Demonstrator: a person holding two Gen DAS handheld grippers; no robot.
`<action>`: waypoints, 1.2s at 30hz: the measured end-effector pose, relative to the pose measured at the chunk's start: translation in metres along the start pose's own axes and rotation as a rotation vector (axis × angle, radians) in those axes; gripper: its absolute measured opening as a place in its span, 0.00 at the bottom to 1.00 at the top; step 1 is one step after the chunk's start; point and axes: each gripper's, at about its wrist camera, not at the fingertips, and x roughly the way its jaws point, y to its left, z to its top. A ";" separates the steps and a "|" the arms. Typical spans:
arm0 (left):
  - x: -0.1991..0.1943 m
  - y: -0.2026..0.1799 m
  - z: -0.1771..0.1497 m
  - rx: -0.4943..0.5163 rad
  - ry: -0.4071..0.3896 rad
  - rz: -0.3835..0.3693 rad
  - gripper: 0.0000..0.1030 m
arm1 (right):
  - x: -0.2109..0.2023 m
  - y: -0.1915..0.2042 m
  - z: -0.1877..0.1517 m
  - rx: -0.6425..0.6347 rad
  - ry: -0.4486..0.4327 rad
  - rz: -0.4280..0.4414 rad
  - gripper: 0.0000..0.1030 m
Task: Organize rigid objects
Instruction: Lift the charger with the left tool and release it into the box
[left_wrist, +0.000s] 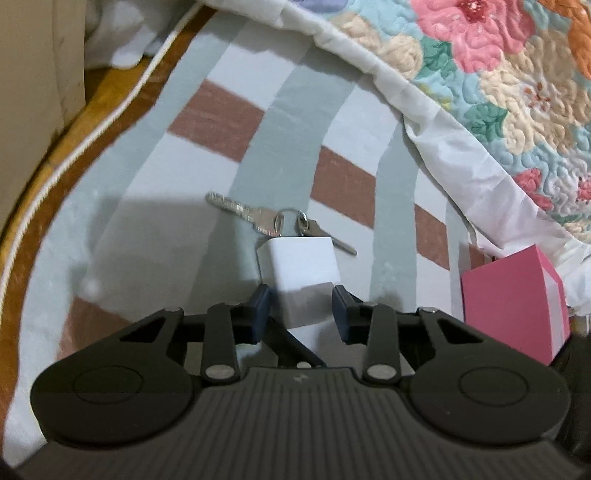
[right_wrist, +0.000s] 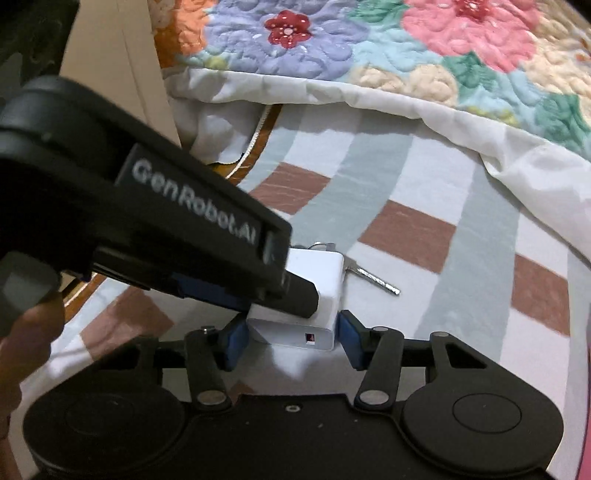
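A white charger block (left_wrist: 300, 271) lies on the striped bedsheet (left_wrist: 155, 229), just in front of a bunch of keys (left_wrist: 266, 220) on a ring. My left gripper (left_wrist: 301, 314) has its blue pads against the block's two sides, shut on it. In the right wrist view the same charger (right_wrist: 295, 336) shows its port end, with one key (right_wrist: 376, 283) sticking out behind it. My right gripper (right_wrist: 293, 343) stands open, a pad close on each side of that end with a thin gap. A finger of the left gripper (right_wrist: 295, 291) crosses over the block.
A pink box (left_wrist: 513, 306) stands just right of the charger. A flowered quilt (left_wrist: 498, 74) with a white border is bunched along the back and right. The mattress edge with white piping (left_wrist: 74, 144) runs down the left. A hand (right_wrist: 29, 332) holds the left gripper.
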 end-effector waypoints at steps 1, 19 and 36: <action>0.001 0.000 -0.001 -0.010 0.010 -0.003 0.38 | -0.003 0.001 -0.003 0.004 0.000 0.001 0.56; -0.028 -0.042 -0.038 0.127 -0.034 0.042 0.42 | -0.053 -0.002 -0.003 0.089 0.033 -0.010 0.55; -0.071 -0.106 -0.085 0.280 -0.023 -0.070 0.37 | -0.137 -0.038 -0.021 0.183 0.052 -0.018 0.55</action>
